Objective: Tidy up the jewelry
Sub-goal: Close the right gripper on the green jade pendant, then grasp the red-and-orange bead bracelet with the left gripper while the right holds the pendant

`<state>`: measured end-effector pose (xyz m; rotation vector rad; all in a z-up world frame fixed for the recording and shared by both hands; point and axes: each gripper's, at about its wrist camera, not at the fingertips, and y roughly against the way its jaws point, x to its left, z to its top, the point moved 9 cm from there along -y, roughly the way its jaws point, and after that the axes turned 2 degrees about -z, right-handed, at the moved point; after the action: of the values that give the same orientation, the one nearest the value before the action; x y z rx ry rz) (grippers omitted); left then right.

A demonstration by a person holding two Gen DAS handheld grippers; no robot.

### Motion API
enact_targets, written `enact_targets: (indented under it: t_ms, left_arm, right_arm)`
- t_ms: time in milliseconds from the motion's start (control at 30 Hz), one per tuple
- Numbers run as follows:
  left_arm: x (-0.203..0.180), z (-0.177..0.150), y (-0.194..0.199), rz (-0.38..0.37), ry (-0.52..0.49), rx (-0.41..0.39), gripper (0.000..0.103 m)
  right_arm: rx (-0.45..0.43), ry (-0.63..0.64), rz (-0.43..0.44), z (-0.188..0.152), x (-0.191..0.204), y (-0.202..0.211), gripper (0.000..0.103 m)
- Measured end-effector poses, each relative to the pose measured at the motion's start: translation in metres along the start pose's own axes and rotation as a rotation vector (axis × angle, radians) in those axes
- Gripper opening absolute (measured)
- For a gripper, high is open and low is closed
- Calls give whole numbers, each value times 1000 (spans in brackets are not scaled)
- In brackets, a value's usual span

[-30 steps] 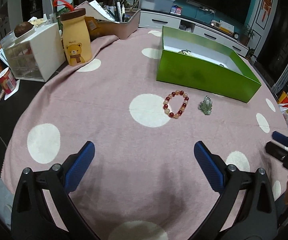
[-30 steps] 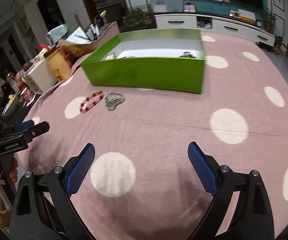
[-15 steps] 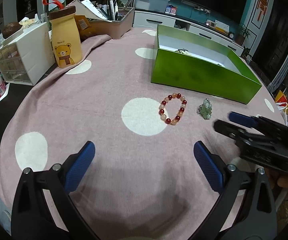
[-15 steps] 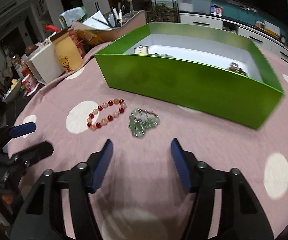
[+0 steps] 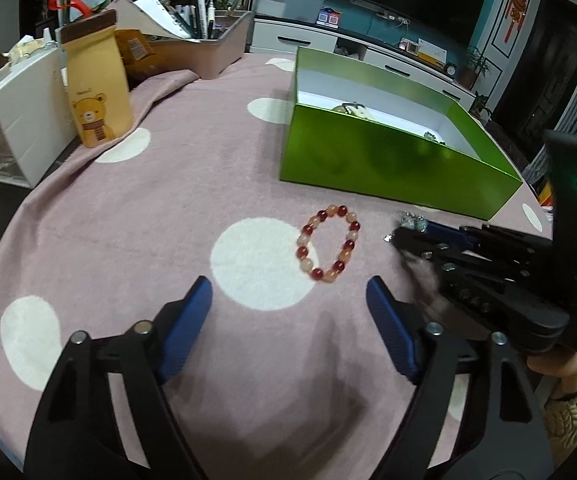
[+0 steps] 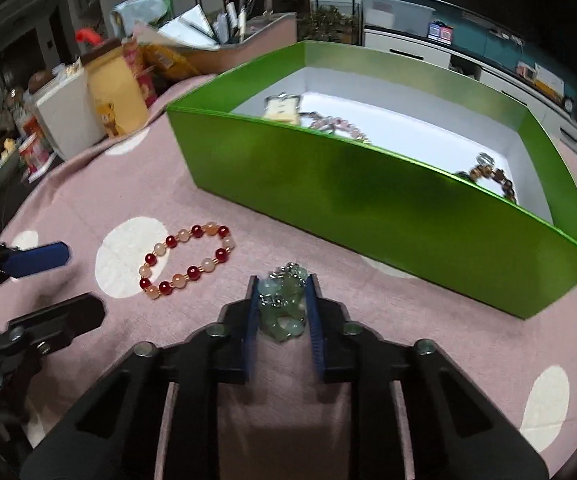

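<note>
A red and peach bead bracelet [image 5: 303, 240] [image 6: 208, 266] lies on the pink dotted cloth, just ahead of my left gripper [image 5: 288, 286], whose jaws are closing with nothing between them. To its right lies a pale green jade pendant [image 6: 282, 312] [image 5: 412, 220]. My right gripper [image 6: 282, 280] [image 5: 400, 236] is closing, and its blue pads press the pendant's two sides on the cloth. Behind both stands the green box [image 5: 388, 164] [image 6: 368, 188], white inside, with a few pieces in it. The left gripper [image 6: 84, 283] shows at the left edge of the right wrist view.
A yellow bear pouch [image 5: 98, 92], a white drawer unit [image 5: 20, 120] and a tray of pens [image 5: 208, 48] crowd the far left of the table. A brown bead bracelet [image 6: 492, 176] and a pale charm [image 6: 284, 108] lie in the box. A sleeved hand [image 5: 568, 380] holds the right gripper.
My right gripper came in low to the jade pendant and its jaws closed around it. My left gripper moved toward the bead bracelet and its jaws narrowed somewhat.
</note>
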<state>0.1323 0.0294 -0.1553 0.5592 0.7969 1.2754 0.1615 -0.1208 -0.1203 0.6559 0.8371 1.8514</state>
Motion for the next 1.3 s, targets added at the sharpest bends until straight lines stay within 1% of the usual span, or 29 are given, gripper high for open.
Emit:
enact_targets:
  t_ms: [100, 167, 200, 233, 300, 333, 433, 500, 567, 633, 733, 767, 800, 867, 933, 967, 1100, 1300]
  left_arm:
    - [-4, 3, -8, -15, 8, 9, 69]
    - [-6, 7, -14, -13, 9, 12, 68]
    - [-7, 8, -16, -13, 9, 14, 65]
    - [-8, 10, -20, -8, 8, 15, 61]
    - [-9, 12, -25, 1, 1, 19, 57]
    - [-9, 12, -29, 8, 1, 21, 52]
    - [-7, 13, -37, 21, 9, 34, 43]
    - [-7, 15, -38, 33, 1, 25, 42]
    - [-6, 16, -39, 41, -1, 22, 37]
    - [-5, 16, -40, 51, -15, 22, 26]
    - [-5, 16, -41, 76, -48, 24, 17]
    - [-6, 15, -42, 82, -60, 24, 16]
    - [-9, 15, -42, 95, -85, 21, 15]
    - [-14, 13, -43, 114, -138, 14, 9]
    - [-19, 12, -43, 127, -173, 9, 7]
    - [-19, 12, -43, 120, -171, 13, 7]
    - [-19, 11, -40, 76, -125, 34, 7]
    - [-26, 18, -22, 5, -74, 13, 7]
  right_arm:
    - [-21, -49, 8, -2, -13, 11, 7]
    - [-31, -72, 7, -7, -22, 18, 7]
    - [-35, -82, 10, -10, -24, 22, 7]
    - [-41, -89, 9, -11, -27, 25, 7]
    - [-52, -110, 14, -15, -31, 33, 7]
    - [-57, -121, 20, -16, -34, 38, 7]
    - [-70, -150, 31, -21, -40, 47, 7]
    - [-75, -162, 38, -24, -41, 51, 7]
    - [-78, -169, 40, -27, -43, 55, 7]
    - [-81, -174, 42, -27, -43, 56, 7]
    - [-88, -181, 40, -29, -45, 60, 7]
    - [-89, -181, 37, -29, -45, 61, 7]
    - [-90, -182, 35, -30, -46, 62, 7]
    - [-91, -183, 33, -30, -46, 63, 7]
    - [-93, -185, 30, -31, -47, 65, 7]
    - [-94, -186, 28, -31, -47, 67, 7]
    - [-101, -188, 24, -33, -49, 73, 7]
    - [-124, -204, 21, -31, -53, 85, 7]
